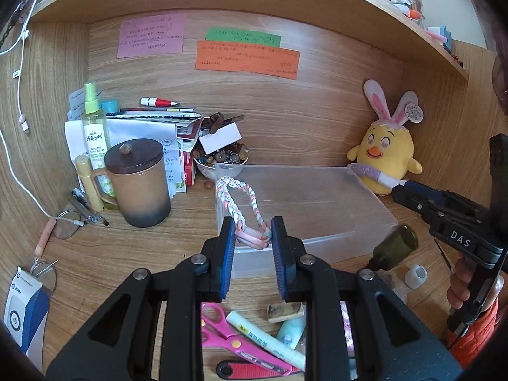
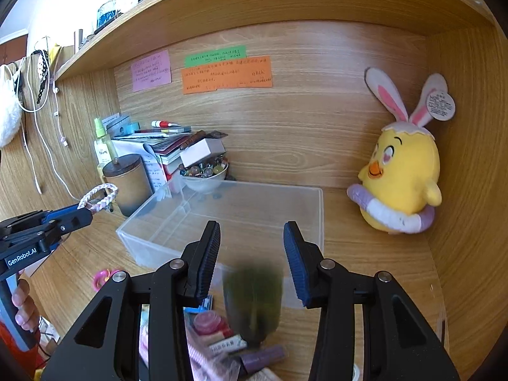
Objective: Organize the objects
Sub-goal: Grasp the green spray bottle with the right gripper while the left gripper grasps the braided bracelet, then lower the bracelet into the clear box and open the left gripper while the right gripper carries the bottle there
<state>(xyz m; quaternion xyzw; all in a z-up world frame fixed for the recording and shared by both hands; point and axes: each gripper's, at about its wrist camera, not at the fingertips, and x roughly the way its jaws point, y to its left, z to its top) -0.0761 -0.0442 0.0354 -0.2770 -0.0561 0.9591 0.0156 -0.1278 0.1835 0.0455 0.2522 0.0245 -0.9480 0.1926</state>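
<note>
Over the box rim: the left gripper (image 1: 253, 241) is clamped on a pink-and-white braided cord loop (image 1: 240, 204), held just above the near-left edge of the clear rectangular plastic box (image 1: 365, 209).
Right gripper (image 2: 251, 260): jaws spread wide, nothing between the pads.
Olive bottle: a blurred dark-green bottle (image 2: 253, 304) hangs just below those open fingers, at the box's near wall; whether it touches the counter I cannot tell.
Box interior: bare wood-grain bottom showing through, walls low.
Left edge: a brown lidded ceramic mug (image 1: 139, 184) stands near the box's left wall, with a white bowl of glass marbles (image 1: 219, 162) touching its far-left corner.
Right edge: a yellow plush chick with rabbit ears (image 2: 403, 174) sits by the side panel, with open wooden counter (image 2: 365, 247) between it and the box.
Near edge: pink plastic scissors (image 1: 228, 339) and small tubes crowd the front.
</note>
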